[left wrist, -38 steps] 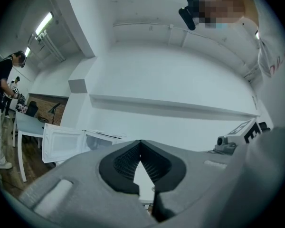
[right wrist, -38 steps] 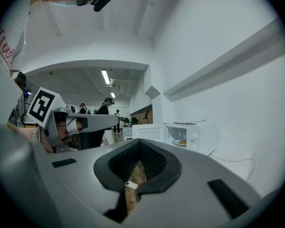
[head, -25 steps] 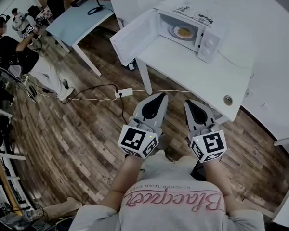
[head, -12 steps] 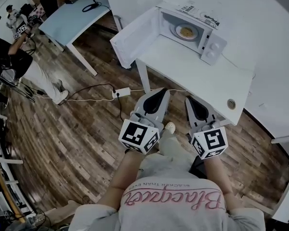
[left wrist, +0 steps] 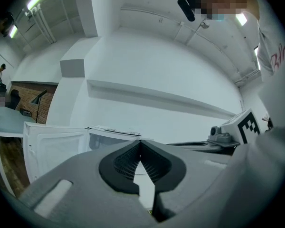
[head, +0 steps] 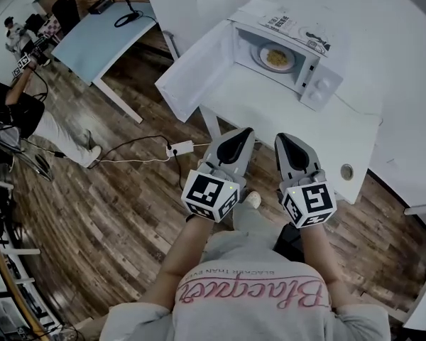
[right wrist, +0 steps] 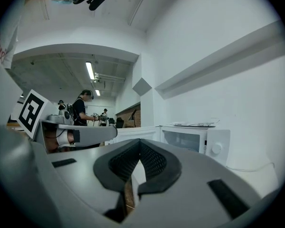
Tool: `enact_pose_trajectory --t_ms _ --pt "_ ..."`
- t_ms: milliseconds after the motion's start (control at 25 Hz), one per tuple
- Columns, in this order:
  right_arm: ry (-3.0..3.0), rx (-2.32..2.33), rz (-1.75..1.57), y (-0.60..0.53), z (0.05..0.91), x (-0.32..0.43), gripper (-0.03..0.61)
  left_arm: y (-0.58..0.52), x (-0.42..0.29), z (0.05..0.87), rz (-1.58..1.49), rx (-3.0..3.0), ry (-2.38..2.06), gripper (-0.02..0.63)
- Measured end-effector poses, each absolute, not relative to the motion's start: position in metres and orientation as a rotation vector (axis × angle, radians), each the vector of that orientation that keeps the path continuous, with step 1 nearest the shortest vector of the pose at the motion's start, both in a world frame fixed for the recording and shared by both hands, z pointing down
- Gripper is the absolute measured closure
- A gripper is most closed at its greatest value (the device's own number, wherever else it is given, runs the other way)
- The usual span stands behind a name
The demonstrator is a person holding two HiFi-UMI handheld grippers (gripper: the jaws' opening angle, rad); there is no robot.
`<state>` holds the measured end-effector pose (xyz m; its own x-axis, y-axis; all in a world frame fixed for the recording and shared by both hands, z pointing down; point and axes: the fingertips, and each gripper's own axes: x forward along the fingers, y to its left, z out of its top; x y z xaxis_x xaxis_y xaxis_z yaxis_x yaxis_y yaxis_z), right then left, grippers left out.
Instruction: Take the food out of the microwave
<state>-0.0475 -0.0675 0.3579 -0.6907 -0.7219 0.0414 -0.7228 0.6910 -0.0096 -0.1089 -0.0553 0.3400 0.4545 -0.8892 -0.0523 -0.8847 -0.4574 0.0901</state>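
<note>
A white microwave [head: 309, 62] stands at the back of a white table [head: 298, 119], its door [head: 192, 69] swung wide to the left. Inside lies a plate of yellowish food [head: 275, 57]. My left gripper [head: 243, 135] and right gripper [head: 284, 142] are side by side at the table's near edge, both pointing level at the microwave and well short of it. Both are shut with nothing between the pads. The left gripper view shows its closed jaws [left wrist: 140, 144] before the open door [left wrist: 52, 146]. In the right gripper view the closed jaws [right wrist: 140, 144] face the microwave [right wrist: 194, 139].
Papers [head: 298, 27] lie on the microwave's top. A power strip [head: 181, 148] with cables lies on the wooden floor left of the table. A pale blue table [head: 106, 30] and a person [head: 21, 112] are at the far left. A round grommet [head: 348, 171] marks the table's right corner.
Both grippers have moved forward together towards the table and now overlap its near edge. The microwave and its plate appear closer. Both jaws stayed shut.
</note>
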Motion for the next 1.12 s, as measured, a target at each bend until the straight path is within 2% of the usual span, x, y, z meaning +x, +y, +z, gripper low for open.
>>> enact_pose_trajectory --t_ms 280,560,1040,1120 --pt "-2.842 1.283 0.079 -0.139 0.357 -0.054 0.568 -0.13 -0.109 0.354 0.031 2.663 -1.568 0.609" --pt "-2.811 1.326 0.135 -0.198 0.368 -0.047 0.568 -0.199 -0.103 0.372 0.067 2.623 -1.505 0.609" --pt "-2.736 1.337 0.209 -0.223 0.397 -0.034 0.568 -0.258 -0.099 0.41 0.117 2.525 -1.494 0.606" --pt "-2.728 1.335 0.207 -0.226 0.399 -0.034 0.568 -0.268 -0.102 0.414 0.131 2.503 -1.514 0.544"
